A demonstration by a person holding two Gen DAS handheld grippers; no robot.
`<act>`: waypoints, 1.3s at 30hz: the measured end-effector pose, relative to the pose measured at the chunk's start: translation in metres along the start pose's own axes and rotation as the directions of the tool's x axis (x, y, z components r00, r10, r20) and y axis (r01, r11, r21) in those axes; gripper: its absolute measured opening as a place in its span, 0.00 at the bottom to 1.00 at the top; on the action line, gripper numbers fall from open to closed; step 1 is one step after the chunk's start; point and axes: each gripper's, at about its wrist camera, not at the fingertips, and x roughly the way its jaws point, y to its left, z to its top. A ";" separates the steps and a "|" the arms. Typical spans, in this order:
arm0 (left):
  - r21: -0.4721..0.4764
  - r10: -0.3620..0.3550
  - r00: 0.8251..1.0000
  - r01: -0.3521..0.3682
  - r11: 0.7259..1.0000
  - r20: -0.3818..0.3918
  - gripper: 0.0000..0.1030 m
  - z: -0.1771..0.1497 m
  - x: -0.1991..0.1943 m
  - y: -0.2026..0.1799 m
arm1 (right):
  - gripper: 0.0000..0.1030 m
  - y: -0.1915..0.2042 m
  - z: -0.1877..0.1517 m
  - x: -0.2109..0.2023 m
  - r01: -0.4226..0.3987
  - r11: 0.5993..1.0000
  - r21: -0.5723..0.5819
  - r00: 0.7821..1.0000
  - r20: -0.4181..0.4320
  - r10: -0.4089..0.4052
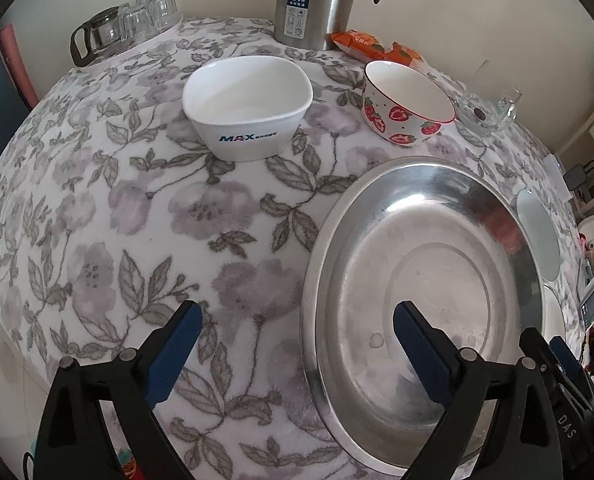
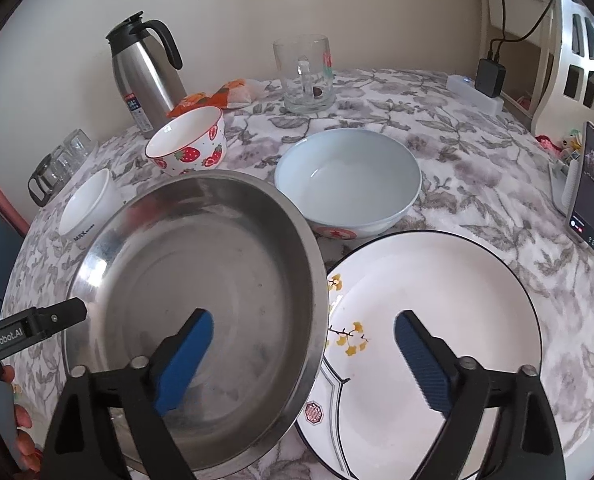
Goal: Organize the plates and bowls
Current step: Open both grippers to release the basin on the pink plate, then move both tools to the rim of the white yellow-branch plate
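Note:
A steel plate (image 1: pixel 425 256) (image 2: pixel 201 304) lies on the floral tablecloth, its right edge over a white plate (image 2: pixel 441 328) with yellow flowers. My left gripper (image 1: pixel 297 344) is open, straddling the steel plate's left rim. My right gripper (image 2: pixel 305 356) is open, straddling the steel plate's right rim above the white plate. A pale blue bowl (image 2: pixel 349 180) sits behind. A strawberry bowl (image 1: pixel 407 102) (image 2: pixel 189 142) and a white square bowl (image 1: pixel 249 104) (image 2: pixel 87 204) stand farther back.
A steel thermos (image 1: pixel 313 0) (image 2: pixel 145 72), an orange snack packet (image 1: pixel 373 46), a glass mug (image 2: pixel 307 76), a glass pot with cups (image 1: pixel 129 28) stand at the back. A phone (image 2: pixel 591 188) and power strip (image 2: pixel 475 94) are at right.

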 end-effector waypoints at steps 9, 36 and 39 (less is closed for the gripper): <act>0.006 0.006 0.990 -0.007 1.000 0.138 0.94 0.003 -0.019 -0.002 | 1.00 -0.010 0.002 -0.004 -0.018 0.998 0.057 1.000 0.014 0.017; 0.184 -0.354 0.932 0.334 0.924 0.085 0.94 -0.046 -0.077 -0.107 | 1.00 -0.168 -0.022 -0.046 0.032 0.860 0.510 0.996 0.053 -0.068; 0.214 -0.372 0.926 0.351 0.911 0.065 0.94 -0.058 -0.080 -0.125 | 1.00 -0.177 -0.028 -0.048 0.030 0.857 0.514 0.996 0.053 -0.067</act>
